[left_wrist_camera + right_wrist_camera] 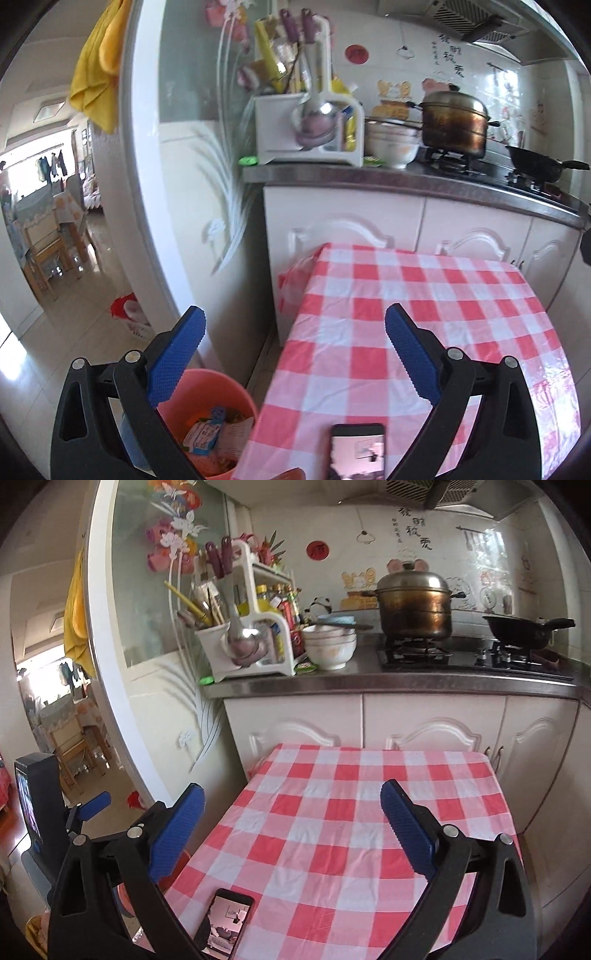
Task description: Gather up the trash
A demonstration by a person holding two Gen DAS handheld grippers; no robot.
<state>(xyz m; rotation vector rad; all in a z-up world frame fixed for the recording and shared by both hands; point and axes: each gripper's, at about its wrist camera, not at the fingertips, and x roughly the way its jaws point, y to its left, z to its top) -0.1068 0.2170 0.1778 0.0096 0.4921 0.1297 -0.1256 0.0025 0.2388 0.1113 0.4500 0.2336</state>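
Blue pads on your left gripper point(294, 325) stand spread wide with nothing between them, and your right gripper point(292, 801) is just as released and empty, which fits hands lifted clear above the table point(332, 812). Trash, some printed packets point(207, 432), lies in the orange bin point(236, 391) just beside the table's left edge, below your left fingers, so it looks collected. On the checked cloth only a phone point(225, 923) rests at the near edge. Beyond are white cabinets point(432, 723), a steel counter with a pot point(413, 605) on the stove, and a doorway at left.
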